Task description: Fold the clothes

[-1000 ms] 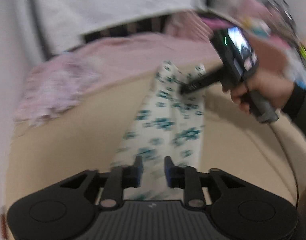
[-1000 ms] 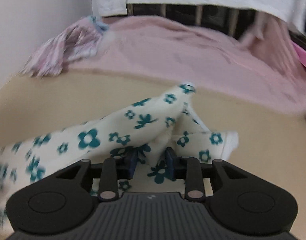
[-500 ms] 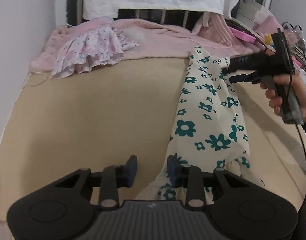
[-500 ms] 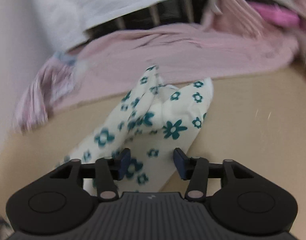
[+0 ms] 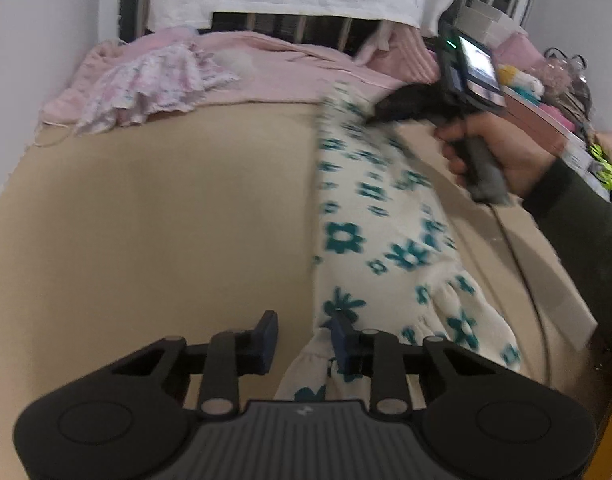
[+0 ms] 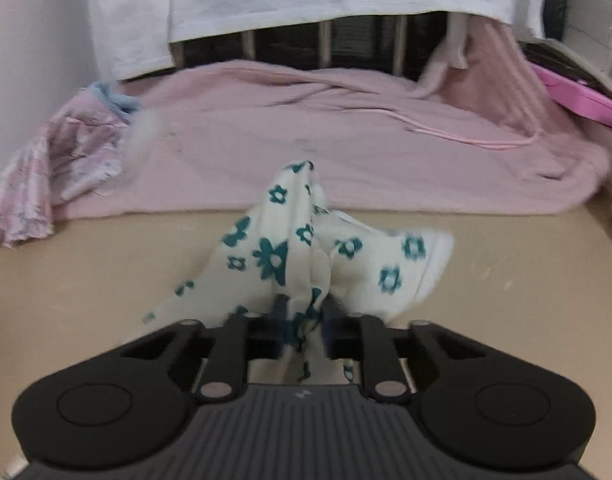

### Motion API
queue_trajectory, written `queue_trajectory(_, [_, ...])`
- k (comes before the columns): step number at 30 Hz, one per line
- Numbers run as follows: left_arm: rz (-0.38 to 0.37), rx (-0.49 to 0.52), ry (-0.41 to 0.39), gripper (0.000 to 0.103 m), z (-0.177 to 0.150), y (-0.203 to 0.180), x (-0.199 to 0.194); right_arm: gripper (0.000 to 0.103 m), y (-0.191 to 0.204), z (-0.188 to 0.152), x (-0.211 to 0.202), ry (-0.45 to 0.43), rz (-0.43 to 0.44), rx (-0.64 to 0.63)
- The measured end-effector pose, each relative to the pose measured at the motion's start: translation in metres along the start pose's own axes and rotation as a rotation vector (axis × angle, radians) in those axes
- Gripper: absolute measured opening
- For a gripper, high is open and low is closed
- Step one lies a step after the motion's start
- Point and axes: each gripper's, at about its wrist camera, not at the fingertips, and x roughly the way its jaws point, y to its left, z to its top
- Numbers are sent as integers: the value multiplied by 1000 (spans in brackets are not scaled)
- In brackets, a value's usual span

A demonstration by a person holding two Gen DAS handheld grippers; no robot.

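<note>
Flowered garment [image 5: 386, 220]: stretched along the tan counter [image 5: 165, 220] between both tools, for straightening. Right gripper [image 6: 301, 330]: jaws just closed, clamped on its far end. Left gripper [image 5: 301, 338]: jaws closing but apart, hem beside the right pad, ungripped.

One floral garment [image 5: 370, 232], one pink blanket [image 6: 346, 136], two grippers [image 5: 301, 340] [image 6: 301, 328].
</note>
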Motion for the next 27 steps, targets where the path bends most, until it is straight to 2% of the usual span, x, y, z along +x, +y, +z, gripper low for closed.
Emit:
queue_trajectory(2, [-9, 14, 3, 22, -7, -20, -1, 11, 5, 0, -6, -57, 85, -84])
queue_trajectory(4, [-10, 8, 9, 20, -10, -40, 0, 11, 17, 1, -9, -76, 127, -176])
queue_trajectory(8, [-47, -28, 15, 16, -9, -69, 9, 13, 28, 17, 13, -13, 233, -224])
queue_trajectory(11, [-59, -48, -10, 16, -13, -76, 5, 28, 29, 28, 20, 82, 211, -195])
queue_trajectory(12, [-79, -50, -46, 18, -18, -71, -4, 32, 26, 29, 6, 64, 187, -199])
queue_trajectory(14, [-104, -38, -98, 31, -30, -66, -20, 35, 17, 24, -33, 6, 155, -220])
queue_trajectory(15, [-111, -26, -118, 42, -38, -64, -27, 38, 9, 16, -58, -12, 162, -234])
queue_trajectory(18, [-116, -39, -165, 44, -64, -65, -40, 45, -21, -22, -128, -24, 249, -254])
queue_trajectory(20, [-118, -41, -177, 46, -80, -69, -44, 58, -45, -64, -173, -17, 344, -267])
queue_trajectory(22, [-143, -53, -187, 50, -94, -72, -48, 59, -65, -109, -214, -57, 438, -253])
queue_trajectory(24, [-175, -93, -193, 49, -103, -80, -47, 58, -79, -154, -248, -138, 535, -234])
queue_trajectory(25, [-186, -105, -195, 43, -106, -84, -45, 56, -84, -174, -262, -177, 573, -224])
queue_trajectory(27, [-160, -67, -195, 29, -108, -97, -43, 35, -80, -206, -275, -202, 590, -194])
